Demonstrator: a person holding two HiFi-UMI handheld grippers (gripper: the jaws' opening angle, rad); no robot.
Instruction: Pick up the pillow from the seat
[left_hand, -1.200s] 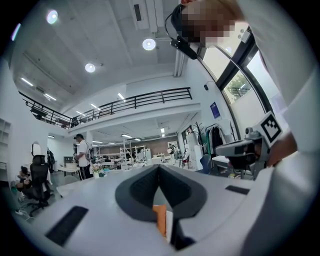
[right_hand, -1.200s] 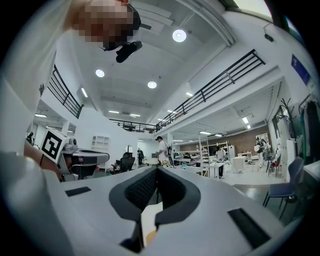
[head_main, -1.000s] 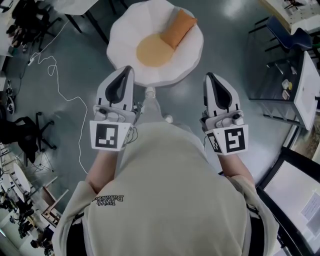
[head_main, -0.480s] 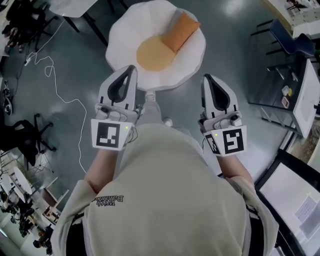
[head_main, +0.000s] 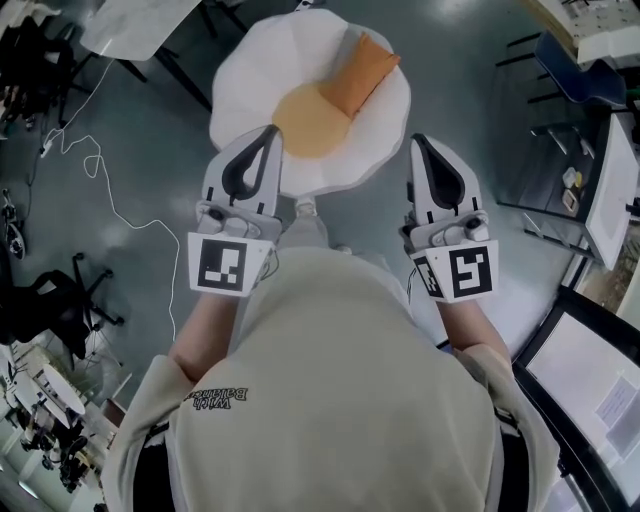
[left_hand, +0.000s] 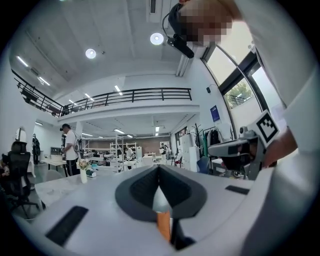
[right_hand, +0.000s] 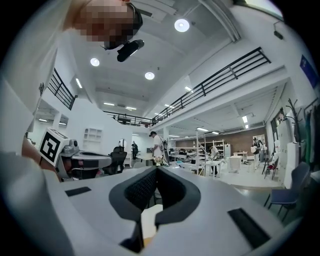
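Observation:
An orange pillow (head_main: 360, 74) lies on the far right part of a white, egg-shaped seat (head_main: 245, 70), beside its round orange middle cushion (head_main: 308, 122). In the head view my left gripper (head_main: 268, 132) is shut and empty, its tip over the seat's near edge. My right gripper (head_main: 418, 140) is also shut and empty, just off the seat's near right edge. Both point forward, well short of the pillow. In the left gripper view the left gripper (left_hand: 159, 167) shows its jaws closed at the tip. The right gripper (right_hand: 157, 169) looks the same in its own view.
A white cable (head_main: 100, 190) snakes over the grey floor at the left, near a black office chair (head_main: 50, 300). A table (head_main: 140, 25) stands beyond the seat at the upper left. A blue chair (head_main: 580, 75) and a white desk (head_main: 612, 180) stand at the right.
Both grippers have moved forward toward the seat; the left tip now overlaps its near edge. The seat and pillow sit closer in the view. Jaws stayed shut.

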